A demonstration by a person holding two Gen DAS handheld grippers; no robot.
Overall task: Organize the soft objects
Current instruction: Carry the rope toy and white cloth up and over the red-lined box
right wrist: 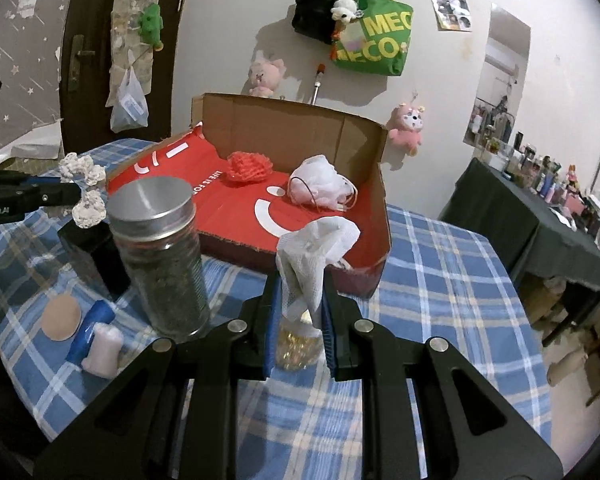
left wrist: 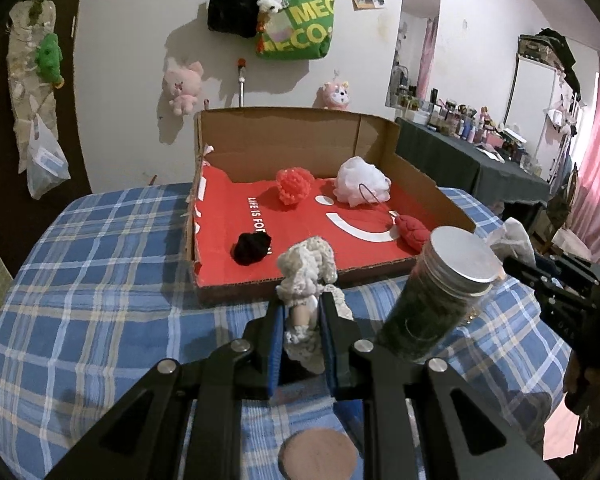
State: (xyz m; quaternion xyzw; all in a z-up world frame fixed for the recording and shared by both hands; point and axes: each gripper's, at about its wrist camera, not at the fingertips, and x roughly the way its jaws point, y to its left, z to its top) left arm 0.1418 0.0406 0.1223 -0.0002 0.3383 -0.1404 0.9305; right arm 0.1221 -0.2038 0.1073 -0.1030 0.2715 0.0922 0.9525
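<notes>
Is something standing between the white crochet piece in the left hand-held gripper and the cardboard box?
Nothing visible does. The crochet piece is held just before the low front edge of the box. The jar stands to its right, outside that path.

You have four soft pieces in the cardboard box [left wrist: 416, 168] — one orange-red pouf [left wrist: 295, 185], one white mesh pouf [left wrist: 362, 181], one black crochet piece [left wrist: 252, 249], one red knit piece [left wrist: 413, 232] — plus one lidded jar [right wrist: 160, 256].

A white plaster wall [left wrist: 140, 40] carries a green tote bag with yellow lettering [left wrist: 300, 28] and a black bag [left wrist: 232, 4]. A dark-draped side table crowded with bottles [left wrist: 472, 152] stands beside pink curtains [left wrist: 596, 160].
</notes>
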